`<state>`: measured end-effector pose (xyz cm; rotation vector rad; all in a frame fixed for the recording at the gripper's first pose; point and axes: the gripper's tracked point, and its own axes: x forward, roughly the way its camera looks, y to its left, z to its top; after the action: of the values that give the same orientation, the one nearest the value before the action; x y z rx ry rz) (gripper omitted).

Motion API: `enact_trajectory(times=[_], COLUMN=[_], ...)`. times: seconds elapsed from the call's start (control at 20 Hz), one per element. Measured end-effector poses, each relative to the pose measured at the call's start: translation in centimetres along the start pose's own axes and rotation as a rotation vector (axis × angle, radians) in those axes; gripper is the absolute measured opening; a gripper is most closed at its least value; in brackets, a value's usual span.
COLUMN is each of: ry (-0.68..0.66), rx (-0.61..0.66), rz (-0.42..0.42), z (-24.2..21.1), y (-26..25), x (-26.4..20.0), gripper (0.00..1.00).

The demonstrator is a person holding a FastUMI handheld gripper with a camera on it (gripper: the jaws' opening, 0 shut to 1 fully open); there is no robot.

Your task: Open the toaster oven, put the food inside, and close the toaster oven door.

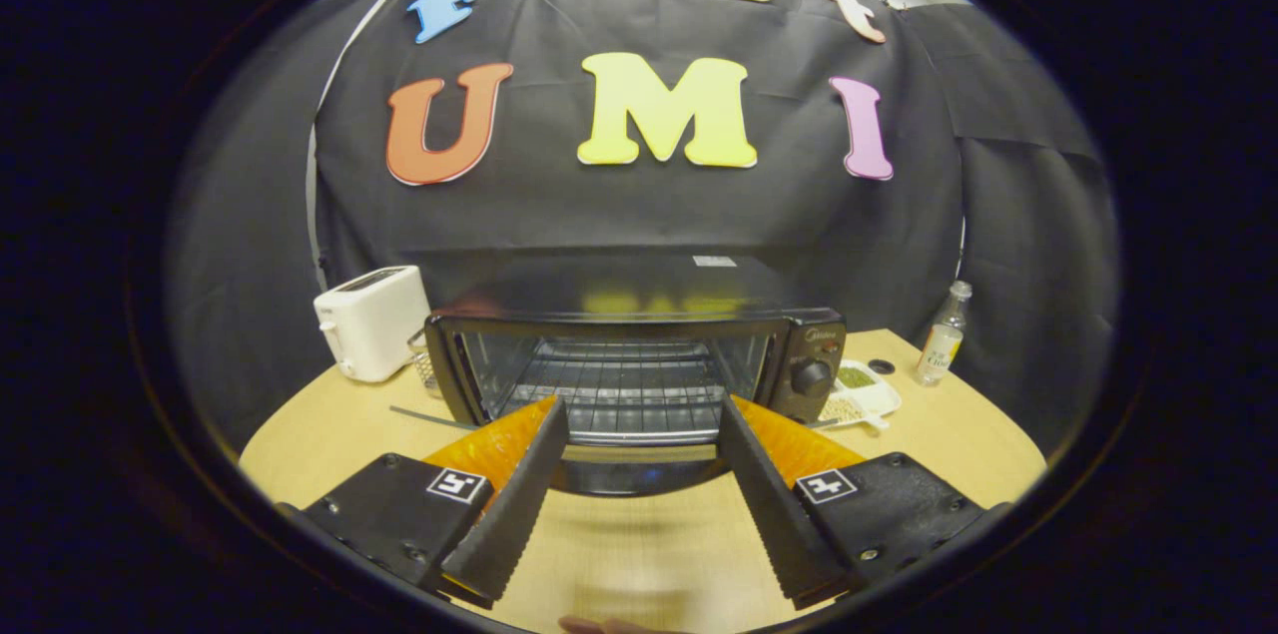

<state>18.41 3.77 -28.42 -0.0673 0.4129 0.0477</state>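
Note:
The black toaster oven stands on the round wooden table, straight ahead of me. Its glass door hangs fully down toward me, and the wire rack shows inside the lit cavity. My gripper is open, its two fingers spread wide on either side of the lowered door, with nothing between them. The fingertips reach about as far as the oven's mouth. A white dish with green and beige food lies on the table just right of the oven, beside its control knob.
A white pop-up toaster stands left of the oven, with a small wire basket behind it. A thin grey rod lies by the oven's left corner. A clear bottle and a dark cap are at the far right.

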Motion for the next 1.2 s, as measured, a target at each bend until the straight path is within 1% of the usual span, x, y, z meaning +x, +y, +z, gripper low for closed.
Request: enact_trajectory(times=[0.15, 0.4, 0.65, 0.7, 0.8, 1.05, 1.15, 1.2], ry=[0.066, 0.194, 0.335, 0.346, 0.310, 0.297, 0.234, 0.212], rx=[-0.007, 0.018, -0.002, 0.003, -0.002, 0.000, 0.026, 0.024], rz=[0.003, 0.044, 0.065, 0.072, 0.085, 0.101, 0.158, 0.169], z=[-2.3, -7.0, -12.7, -13.4, -12.7, -12.1, -10.1, -9.0], y=[-0.1, 0.0, -0.1, -0.1, -0.1, -0.4, 0.0, -0.4], x=[-1.1, -2.1, -1.7, -1.6, -1.3, -2.1, -2.9, -3.5], gripper=[0.98, 0.96, 0.96, 0.96, 0.96, 0.96, 0.96, 0.96])
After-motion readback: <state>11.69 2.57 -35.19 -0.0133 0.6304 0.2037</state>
